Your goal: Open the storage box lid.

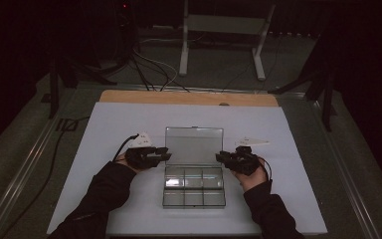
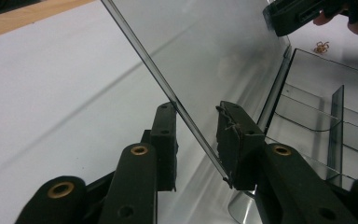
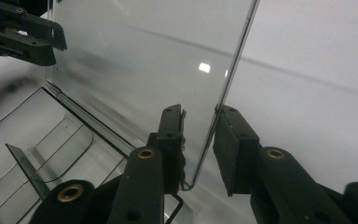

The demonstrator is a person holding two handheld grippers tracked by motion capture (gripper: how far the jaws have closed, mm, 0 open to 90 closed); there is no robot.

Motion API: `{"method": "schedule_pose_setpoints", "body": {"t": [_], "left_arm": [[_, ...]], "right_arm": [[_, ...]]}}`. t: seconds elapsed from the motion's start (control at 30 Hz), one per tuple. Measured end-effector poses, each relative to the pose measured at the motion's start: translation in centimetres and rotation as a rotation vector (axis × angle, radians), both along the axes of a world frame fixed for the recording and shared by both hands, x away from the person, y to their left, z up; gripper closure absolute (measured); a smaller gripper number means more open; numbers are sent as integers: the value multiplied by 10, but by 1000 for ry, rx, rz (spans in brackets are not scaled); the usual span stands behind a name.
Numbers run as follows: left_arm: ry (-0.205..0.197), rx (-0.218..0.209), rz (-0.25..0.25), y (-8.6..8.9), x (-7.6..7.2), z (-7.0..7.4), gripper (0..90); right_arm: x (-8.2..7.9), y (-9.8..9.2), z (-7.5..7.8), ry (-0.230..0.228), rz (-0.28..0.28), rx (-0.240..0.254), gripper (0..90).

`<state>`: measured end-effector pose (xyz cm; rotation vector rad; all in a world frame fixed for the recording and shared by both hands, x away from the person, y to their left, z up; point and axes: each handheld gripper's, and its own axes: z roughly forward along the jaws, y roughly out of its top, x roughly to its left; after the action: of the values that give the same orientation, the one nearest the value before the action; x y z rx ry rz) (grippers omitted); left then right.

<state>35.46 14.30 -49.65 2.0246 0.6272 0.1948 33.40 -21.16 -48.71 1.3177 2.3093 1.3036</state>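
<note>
A clear plastic box with several compartments lies on the white sheet, its lid standing up at the back. My left gripper is at the lid's left edge and my right gripper at its right edge. In the left gripper view the lid has its thin edge running between the jaws of the left gripper, with gaps beside it. The right gripper likewise straddles the other edge of the lid without pressing it. The box's dividers sit just beyond.
The white sheet covers a wooden board on a grey table. A white metal stand and cables are on the floor behind. A small brown thing lies past the box.
</note>
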Motion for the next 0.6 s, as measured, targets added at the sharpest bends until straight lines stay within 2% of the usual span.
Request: {"method": "schedule_pose_setpoints", "body": {"t": [0.3, 0.6], "left_arm": [[57, 10, 17, -6, 1, -4, 630], [100, 3, 36, -7, 4, -5, 620]], "right_arm": [[3, 1, -3, 34, -20, 13, 690], [4, 1, -5, 50, -25, 20, 671]]}}
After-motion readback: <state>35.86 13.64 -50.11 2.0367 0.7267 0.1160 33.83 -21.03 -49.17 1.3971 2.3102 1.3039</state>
